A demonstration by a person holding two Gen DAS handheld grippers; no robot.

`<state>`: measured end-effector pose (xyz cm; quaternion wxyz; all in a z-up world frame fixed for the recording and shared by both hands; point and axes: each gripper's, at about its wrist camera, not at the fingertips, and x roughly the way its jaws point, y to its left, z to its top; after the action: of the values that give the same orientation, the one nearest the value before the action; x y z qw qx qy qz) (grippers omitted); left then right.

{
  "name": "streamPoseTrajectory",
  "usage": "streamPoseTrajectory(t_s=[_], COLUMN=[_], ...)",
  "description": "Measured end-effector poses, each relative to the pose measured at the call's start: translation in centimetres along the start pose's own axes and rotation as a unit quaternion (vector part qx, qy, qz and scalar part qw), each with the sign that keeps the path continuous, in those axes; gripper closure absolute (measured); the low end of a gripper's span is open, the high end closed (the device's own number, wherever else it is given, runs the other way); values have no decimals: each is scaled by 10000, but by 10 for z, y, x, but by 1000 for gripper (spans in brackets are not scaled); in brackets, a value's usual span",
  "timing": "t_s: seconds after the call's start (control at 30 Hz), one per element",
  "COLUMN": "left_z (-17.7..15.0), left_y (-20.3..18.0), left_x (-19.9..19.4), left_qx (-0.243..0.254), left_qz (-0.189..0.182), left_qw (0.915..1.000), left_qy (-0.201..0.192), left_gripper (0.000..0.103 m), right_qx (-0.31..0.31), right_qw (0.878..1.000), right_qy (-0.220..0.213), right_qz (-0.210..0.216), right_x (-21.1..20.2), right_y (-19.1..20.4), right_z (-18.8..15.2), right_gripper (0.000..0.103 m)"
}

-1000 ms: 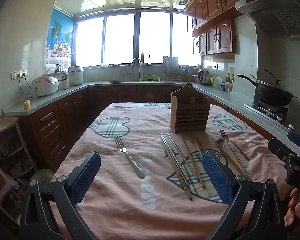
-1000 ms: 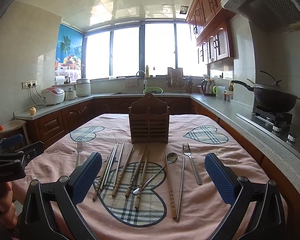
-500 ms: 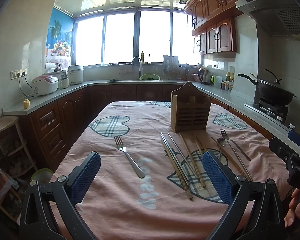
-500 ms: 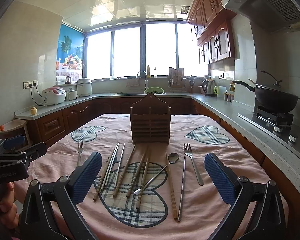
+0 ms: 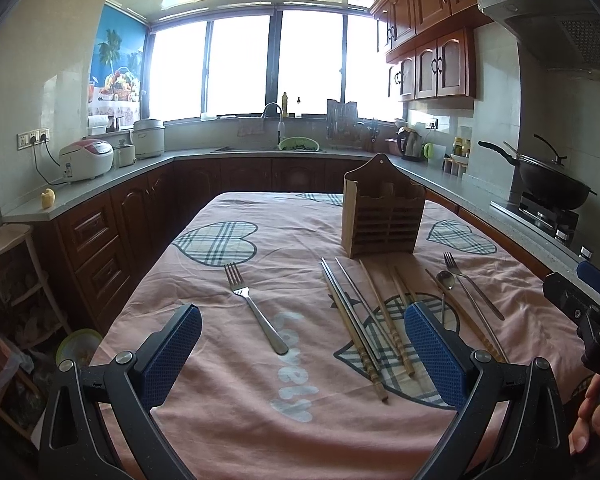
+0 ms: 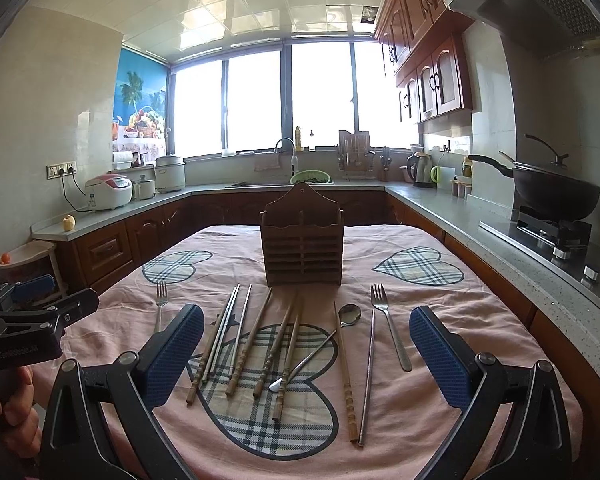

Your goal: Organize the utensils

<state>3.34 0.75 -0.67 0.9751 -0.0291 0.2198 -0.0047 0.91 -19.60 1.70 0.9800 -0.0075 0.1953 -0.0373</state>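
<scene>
Pink heart-print tablecloth [image 6: 452, 308] in a wood-cabinet kitchen, utensils spread out.

Left gripper [image 5: 302, 354], jaws wide, empty, hovers near a lone fork [image 5: 256, 308]; chopsticks [image 6: 240, 336], spoon [image 6: 320, 344] and a second fork [image 6: 390, 326] lie before the upright wooden utensil holder [image 6: 302, 242]; right gripper [image 6: 306, 356] gapes empty.

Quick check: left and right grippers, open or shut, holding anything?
Left gripper: open, holding nothing, above the cloth.
Right gripper: open, holding nothing, above the chopsticks.
</scene>
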Motion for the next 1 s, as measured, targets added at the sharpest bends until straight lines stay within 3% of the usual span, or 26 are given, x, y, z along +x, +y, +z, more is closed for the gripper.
streamPoseTrajectory(t_s=[0.4,0.53,0.77,0.93,1.0], left_z=[34,49,74,88,93], left_y=[11,12,17,17,15], left_x=[58,83,129,164,175], left_qx=[-197,-216,-208,-219,-201], left_qz=[-163,-209,-146,-185,-203], left_qw=[9970,9949,9917,9873,9855], left_qy=[730,961,1263,1565,1672], left_gripper=[5,7,14,21,24], right_qx=[266,349,603,649,654], right_qw=[9976,9945,9854,9803,9783], right_qy=[608,936,1476,1745,1843], right_qz=[217,329,593,655,682], right_x=[51,77,123,152,162], right_y=[-22,-31,-38,-42,-43], right_z=[7,8,10,10,11], right_gripper=[1,10,39,44,51])
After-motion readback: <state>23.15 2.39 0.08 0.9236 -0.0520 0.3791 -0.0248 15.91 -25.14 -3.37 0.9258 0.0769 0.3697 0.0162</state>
